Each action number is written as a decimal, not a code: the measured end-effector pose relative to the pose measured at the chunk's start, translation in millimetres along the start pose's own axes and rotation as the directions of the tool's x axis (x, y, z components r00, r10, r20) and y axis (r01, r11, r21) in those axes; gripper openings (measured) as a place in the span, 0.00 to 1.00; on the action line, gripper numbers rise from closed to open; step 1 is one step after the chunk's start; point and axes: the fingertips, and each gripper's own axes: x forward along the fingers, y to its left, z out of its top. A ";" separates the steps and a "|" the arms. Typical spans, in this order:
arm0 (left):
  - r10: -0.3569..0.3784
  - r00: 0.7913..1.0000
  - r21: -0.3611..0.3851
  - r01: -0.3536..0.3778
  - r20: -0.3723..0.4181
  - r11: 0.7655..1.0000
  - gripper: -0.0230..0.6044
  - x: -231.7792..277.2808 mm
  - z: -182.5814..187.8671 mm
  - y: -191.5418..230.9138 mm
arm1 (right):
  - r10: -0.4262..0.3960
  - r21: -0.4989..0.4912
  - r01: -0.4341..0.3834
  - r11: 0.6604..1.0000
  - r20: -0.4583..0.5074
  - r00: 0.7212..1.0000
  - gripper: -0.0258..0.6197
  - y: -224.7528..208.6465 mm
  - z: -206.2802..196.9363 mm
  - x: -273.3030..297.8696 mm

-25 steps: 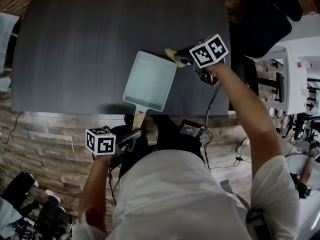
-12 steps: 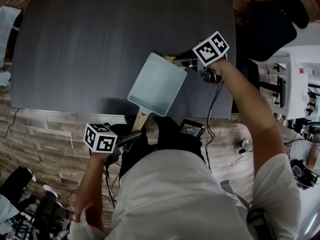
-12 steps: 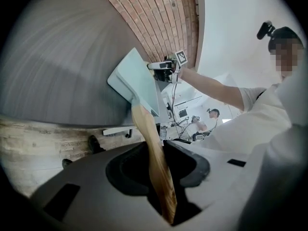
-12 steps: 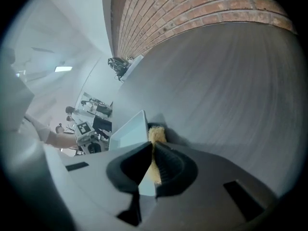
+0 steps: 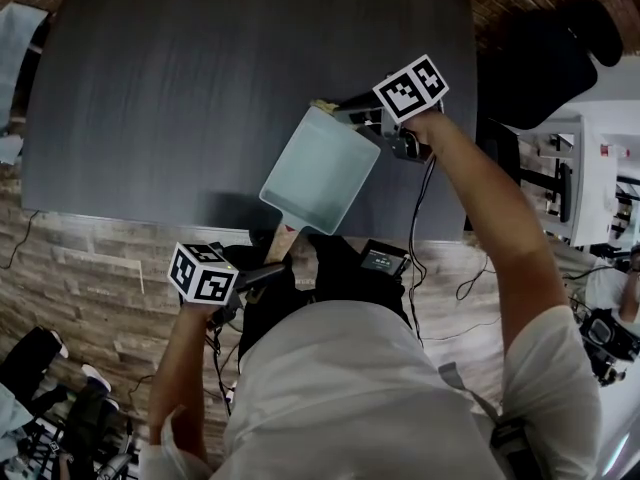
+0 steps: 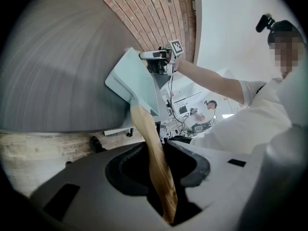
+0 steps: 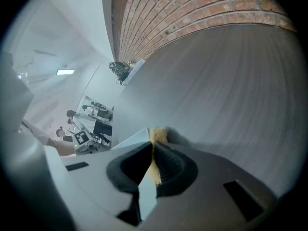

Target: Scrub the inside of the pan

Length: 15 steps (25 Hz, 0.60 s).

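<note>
A pale blue square pan hangs tilted over the near edge of the dark table. Its wooden handle runs back into my left gripper. In the left gripper view the handle lies between the jaws of the left gripper, which is shut on it; the jaws have just eased open slightly. My right gripper sits at the pan's far corner, shut on a yellow sponge. In the right gripper view the sponge pokes out of the right gripper, against the pan's rim.
A black chair stands at the table's right end, with white furniture beyond it. A small black device and cables hang below the table's near edge. A brick wall backs the table.
The pan has swung so that its far edge points more to the right. My right gripper has slid left with the sponge, from the pan's right far corner to its other far corner.
</note>
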 end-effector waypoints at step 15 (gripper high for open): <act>0.017 1.000 0.038 -0.017 0.011 0.999 0.24 -1.5 1.4 0.9 | -0.128 -0.175 0.139 0.975 0.073 0.989 0.09 18.1 54.7 23.6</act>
